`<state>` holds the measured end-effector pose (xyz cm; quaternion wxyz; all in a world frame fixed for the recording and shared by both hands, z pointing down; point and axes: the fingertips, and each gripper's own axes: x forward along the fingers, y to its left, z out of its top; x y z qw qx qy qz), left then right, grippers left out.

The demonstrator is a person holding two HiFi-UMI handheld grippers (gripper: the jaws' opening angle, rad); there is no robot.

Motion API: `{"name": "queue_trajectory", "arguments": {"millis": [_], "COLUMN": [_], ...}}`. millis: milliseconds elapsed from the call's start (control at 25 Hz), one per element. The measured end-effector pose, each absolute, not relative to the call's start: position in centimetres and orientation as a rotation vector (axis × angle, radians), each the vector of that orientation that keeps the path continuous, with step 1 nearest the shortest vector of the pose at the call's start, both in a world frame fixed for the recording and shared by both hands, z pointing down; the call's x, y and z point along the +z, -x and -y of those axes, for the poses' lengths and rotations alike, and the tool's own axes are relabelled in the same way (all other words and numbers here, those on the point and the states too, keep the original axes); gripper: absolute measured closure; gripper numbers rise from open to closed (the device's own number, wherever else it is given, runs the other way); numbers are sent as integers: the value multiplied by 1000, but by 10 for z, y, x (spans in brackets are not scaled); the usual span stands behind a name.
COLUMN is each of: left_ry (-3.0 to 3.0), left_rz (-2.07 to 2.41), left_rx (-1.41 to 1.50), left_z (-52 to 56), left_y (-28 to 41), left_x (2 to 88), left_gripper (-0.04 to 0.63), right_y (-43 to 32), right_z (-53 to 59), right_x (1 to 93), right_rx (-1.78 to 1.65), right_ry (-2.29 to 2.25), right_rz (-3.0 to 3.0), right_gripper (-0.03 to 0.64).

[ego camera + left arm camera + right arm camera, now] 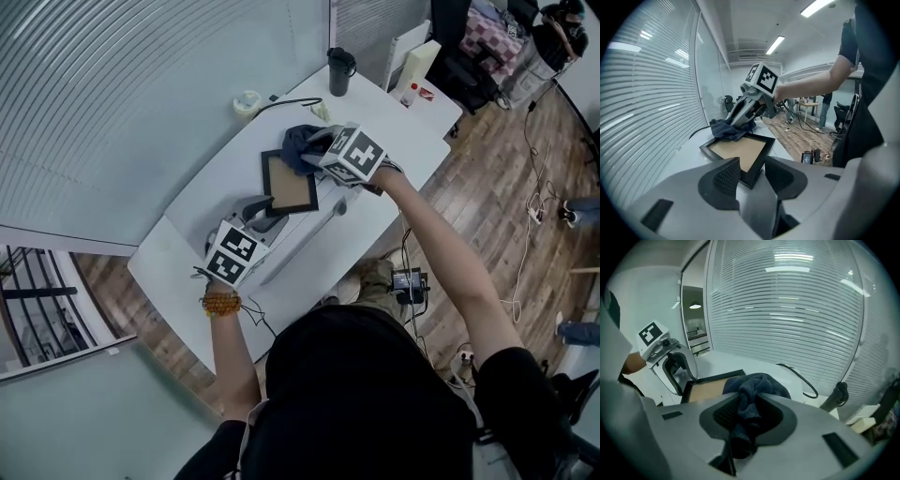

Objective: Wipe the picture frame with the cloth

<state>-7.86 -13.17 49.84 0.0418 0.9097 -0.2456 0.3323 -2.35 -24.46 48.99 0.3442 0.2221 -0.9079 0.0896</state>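
White table [192,267] beside a wall of slatted blinds [122,103], wood floor around it. The picture frame [289,184] lies flat near the middle of the table, black border, brown panel facing up. Left gripper [264,217] sits at the frame's near-left corner; in the left gripper view [752,171] that corner is wedged between the 2 jaws, pads [726,177] closed in against its edges, frame [740,152] still flat on the table. Right gripper [317,148] is at the far edge of the frame; in the right gripper view [747,416] its jaws are clamped on a bunched fold of the dark blue cloth [757,385], the rest of which spills forward past the jaw tips. From the head view the cloth [298,145] rests on the frame's far-right corner and overhangs onto the table; the left gripper view shows the same, cloth [729,130] heaped on the far border under the right gripper [740,123]. Bead bracelet [221,303] on the left wrist. Further along the table, well apart from the frame: a black cup [340,70], a roll of tape [247,103], a black cable [291,100], a white box [419,64].
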Motion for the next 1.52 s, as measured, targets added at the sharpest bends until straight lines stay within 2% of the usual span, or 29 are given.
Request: {"name": "queue_trajectory", "arguments": {"millis": [720,960,1080,1320,1400,1520], "left_ry": [-2751,-2762,-2745,-2799,-2783,-2739], "left_rz": [797,818,778,711,656,618], "left_rx": [991,1022,1068,1089,1163,1332], "left_z": [126,129,124,124,121,117], "left_y": [79,73,74,54,47,48], "left_x": [496,498,496,477,484,498], "left_gripper": [419,409,410,411,447,456], "right_y": [31,23,3,-43,-39,-19], "right_z": [128,112,131,213,229,236], "right_x": [484,471,439,415,424,443], "right_rx": [381,714,853,574,469,313], "right_ry": [-542,-362,-454,-870,-875,-795], "right_rz": [2452,2638,2800,2752,2675,2566], "right_gripper": [545,543,543,541,540,535]}}
